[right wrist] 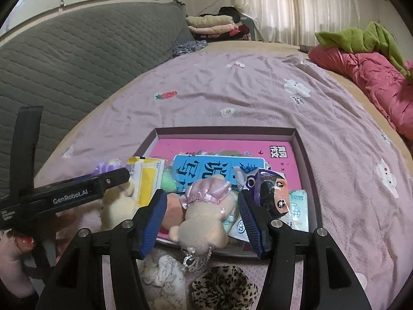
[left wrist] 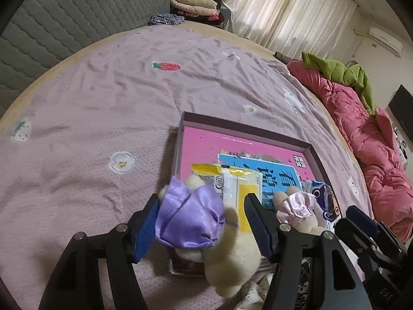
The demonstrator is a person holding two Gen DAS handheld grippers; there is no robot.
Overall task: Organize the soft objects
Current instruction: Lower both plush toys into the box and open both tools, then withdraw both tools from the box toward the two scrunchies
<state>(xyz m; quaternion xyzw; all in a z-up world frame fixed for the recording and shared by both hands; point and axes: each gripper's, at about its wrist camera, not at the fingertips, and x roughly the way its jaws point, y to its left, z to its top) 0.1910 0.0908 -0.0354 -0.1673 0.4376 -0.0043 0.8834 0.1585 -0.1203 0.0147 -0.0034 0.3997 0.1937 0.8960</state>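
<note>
A cream plush in a purple satin dress (left wrist: 189,219) lies over the near left corner of a shallow box (left wrist: 245,126). My left gripper (left wrist: 202,227) stands open around it, the right pad clear of it. A second plush in a pink dress (right wrist: 204,211) lies head toward me on the box's near rim (right wrist: 224,130). Around it my right gripper (right wrist: 202,219) is open, with gaps on both sides. Inside the box are a pink book (right wrist: 219,147), a yellow packet (right wrist: 147,178) and tissue packs (right wrist: 296,206).
A leopard scrunchie (right wrist: 224,286) and a white crumpled cloth (right wrist: 165,273) lie on the lilac bedspread (right wrist: 258,98) just in front of the box. A grey quilted headboard (right wrist: 77,59) is on the left, a pink duvet (right wrist: 374,77) with green cloth on the right, and folded clothes (right wrist: 211,24) behind.
</note>
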